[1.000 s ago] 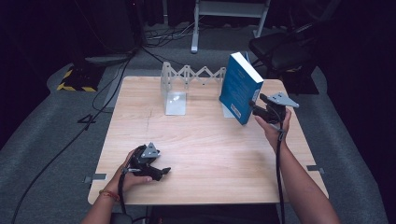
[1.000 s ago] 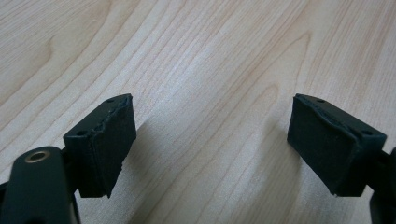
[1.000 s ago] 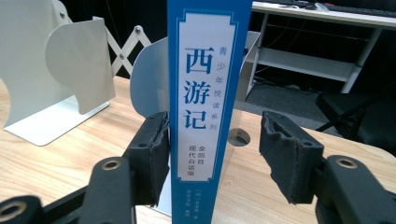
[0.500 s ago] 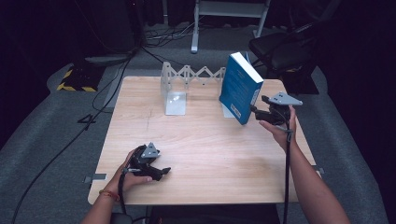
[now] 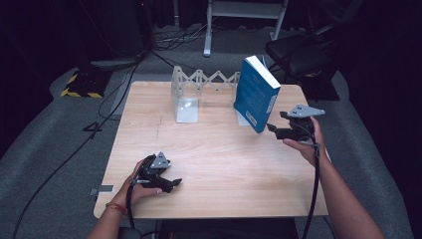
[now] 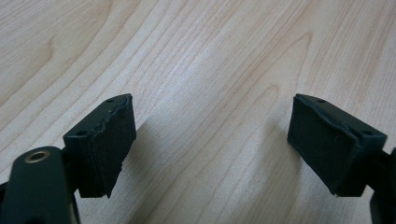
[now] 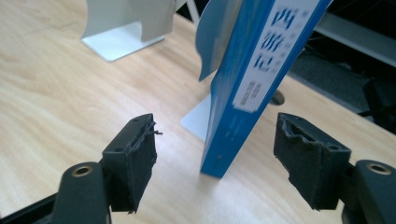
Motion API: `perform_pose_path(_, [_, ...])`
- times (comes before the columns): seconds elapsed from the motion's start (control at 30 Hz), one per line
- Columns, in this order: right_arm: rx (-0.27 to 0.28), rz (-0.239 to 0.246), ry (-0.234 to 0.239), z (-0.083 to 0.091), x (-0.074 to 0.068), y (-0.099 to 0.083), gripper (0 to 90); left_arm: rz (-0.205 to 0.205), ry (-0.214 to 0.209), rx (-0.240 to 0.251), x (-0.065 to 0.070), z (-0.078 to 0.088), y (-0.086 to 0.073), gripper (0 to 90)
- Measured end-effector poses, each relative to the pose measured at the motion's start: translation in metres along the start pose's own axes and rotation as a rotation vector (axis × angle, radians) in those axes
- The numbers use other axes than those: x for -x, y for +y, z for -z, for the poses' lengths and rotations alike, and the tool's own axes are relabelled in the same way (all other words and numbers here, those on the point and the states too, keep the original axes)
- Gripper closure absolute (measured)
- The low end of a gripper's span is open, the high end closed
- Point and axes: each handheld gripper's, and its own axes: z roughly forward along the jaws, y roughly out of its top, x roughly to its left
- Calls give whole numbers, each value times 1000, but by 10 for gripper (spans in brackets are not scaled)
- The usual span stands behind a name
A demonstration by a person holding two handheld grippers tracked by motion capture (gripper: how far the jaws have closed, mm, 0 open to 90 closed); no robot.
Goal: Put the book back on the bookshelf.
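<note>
A thick blue book (image 5: 256,94) stands tilted on the wooden table (image 5: 214,149), its lower edge on the right plate of a white bookend (image 5: 242,118). My right gripper (image 5: 275,130) hovers just right of the book's lower corner. Its jaws have just been opening. In the right gripper view the book's spine (image 7: 254,79) rises ahead between the open jaws of the gripper (image 7: 219,140), and neither pad (image 7: 140,163) touches it. My left gripper (image 5: 171,184) rests near the table's front left, open (image 6: 210,140) over bare wood.
The bookend's left plate (image 5: 185,102) and zigzag link (image 5: 214,78) stand at the table's back. A dark chair (image 5: 298,55) sits behind the right corner. Cables and a yellow-black striped block (image 5: 79,85) lie on the grey floor at left.
The right gripper's jaws have widened and the hand has drawn slightly back from the book. The book still leans in place. The left gripper has not moved.
</note>
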Motion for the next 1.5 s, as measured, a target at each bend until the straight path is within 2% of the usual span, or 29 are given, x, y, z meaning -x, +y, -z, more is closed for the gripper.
perform_pose_path(0.13, [-40,50,17,8,-6,-5,295,0,0,0,0,0,0,159])
perform_pose_path(0.2, [-51,74,1,13,-9,-9,296,0,-1,1,0,0,0,159])
perform_pose_path(0.3, [-57,62,17,18,-9,-14,296,1,2,1,0,0,0,158])
perform_pose_path(0.43, [-78,80,27,25,-10,-26,291,3,3,1,0,0,0,158])
perform_pose_path(0.5, [-91,85,15,28,-11,-33,291,4,6,2,0,0,0,158])
perform_pose_path(0.67, [-111,93,17,34,-13,-50,291,9,7,1,0,0,0,158])
perform_pose_path(0.7, [-124,99,5,37,-13,-58,291,9,8,1,0,0,0,158])
perform_pose_path(0.73, [-124,99,5,37,-13,-58,291,9,7,2,0,0,0,158])
perform_pose_path(0.8, [-129,85,8,41,-12,-69,291,10,8,1,0,0,0,158])
perform_pose_path(0.83, [-129,85,8,41,-12,-69,291,10,8,1,1,0,0,158])
perform_pose_path(0.9, [-140,74,4,44,-10,-83,290,10,8,1,1,0,0,158])
perform_pose_path(0.97, [-153,74,-5,45,-10,-88,289,10,8,1,1,0,0,158])
perform_pose_path(1.0, [-167,72,-7,46,-9,-99,288,10,8,1,0,0,0,159])
perform_pose_path(1.17, [-178,57,-5,49,-7,-122,277,10,8,1,0,0,0,158])
perform_pose_path(1.23, [-180,52,-10,50,-6,-126,276,10,8,1,1,0,0,158])
perform_pose_path(1.5, [-179,-55,1,62,3,-163,272,14,11,2,0,0,0,159])
